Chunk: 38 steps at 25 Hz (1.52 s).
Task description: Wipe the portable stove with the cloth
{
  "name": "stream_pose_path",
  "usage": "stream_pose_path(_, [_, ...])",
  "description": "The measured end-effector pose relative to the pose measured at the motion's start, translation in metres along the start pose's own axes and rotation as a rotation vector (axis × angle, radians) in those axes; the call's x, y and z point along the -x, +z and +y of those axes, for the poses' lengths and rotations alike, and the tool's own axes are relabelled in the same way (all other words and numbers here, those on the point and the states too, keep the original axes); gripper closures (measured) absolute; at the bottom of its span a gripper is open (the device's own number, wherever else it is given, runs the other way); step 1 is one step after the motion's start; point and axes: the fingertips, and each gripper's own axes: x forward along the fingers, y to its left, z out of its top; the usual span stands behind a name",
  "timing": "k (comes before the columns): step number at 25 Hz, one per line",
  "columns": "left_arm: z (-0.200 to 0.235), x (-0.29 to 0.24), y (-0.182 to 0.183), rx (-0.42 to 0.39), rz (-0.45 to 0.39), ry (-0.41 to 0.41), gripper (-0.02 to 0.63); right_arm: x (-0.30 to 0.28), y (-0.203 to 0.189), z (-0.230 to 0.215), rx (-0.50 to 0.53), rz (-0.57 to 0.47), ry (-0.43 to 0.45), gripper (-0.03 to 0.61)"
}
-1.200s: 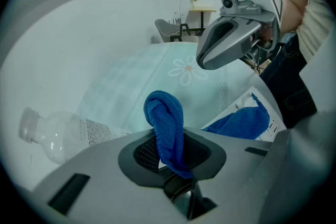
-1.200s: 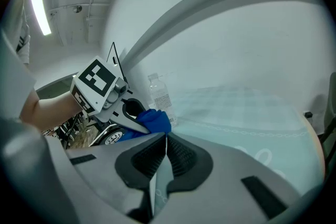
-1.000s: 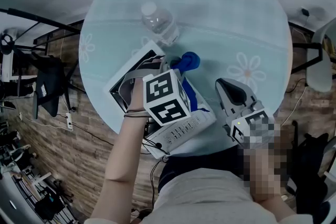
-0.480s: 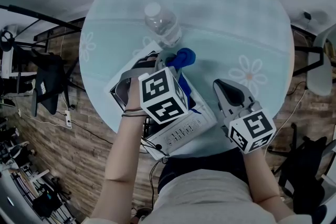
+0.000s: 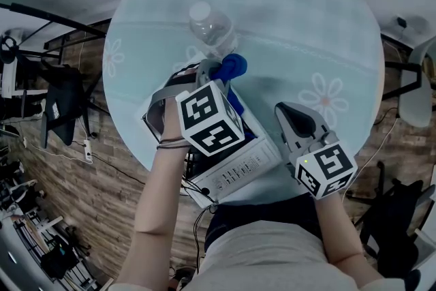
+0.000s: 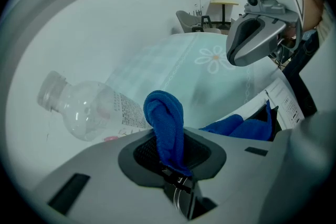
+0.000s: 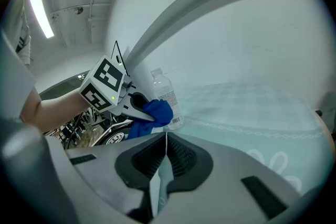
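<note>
Fine print on bottle label, too small to read, stove panel markings likewise illegible

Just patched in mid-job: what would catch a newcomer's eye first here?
The blue cloth, bunched and clamped in the left gripper over the far end of the portable stove at the table's near edge. Next, the clear bottle just beyond it, and the right gripper right of the stove, fingers shut on nothing.
</note>
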Motion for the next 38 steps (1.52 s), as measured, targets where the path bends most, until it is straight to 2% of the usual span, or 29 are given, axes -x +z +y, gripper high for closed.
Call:
stream_pose_path(24, [0.021, -0.003, -0.005, 0.034, 0.007, 0.119, 0.525, -0.006, 0.007, 0.005, 0.033, 0.008, 0.046, 0.555])
stream_pose_path(31, [0.029, 0.01, -0.001, 0.044, -0.036, 0.188, 0.523, -0.003, 0.015, 0.013, 0.054, -0.012, 0.07, 0.555])
stream_pose_path(35, [0.032, 0.025, 0.001, 0.096, -0.087, 0.205, 0.523, 0.002, 0.022, 0.02, 0.071, -0.036, 0.087, 0.555])
stream_pose_path(38, [0.033, 0.039, 0.008, 0.142, -0.155, 0.213, 0.523, 0.007, 0.025, 0.023, 0.08, -0.046, 0.106, 0.555])
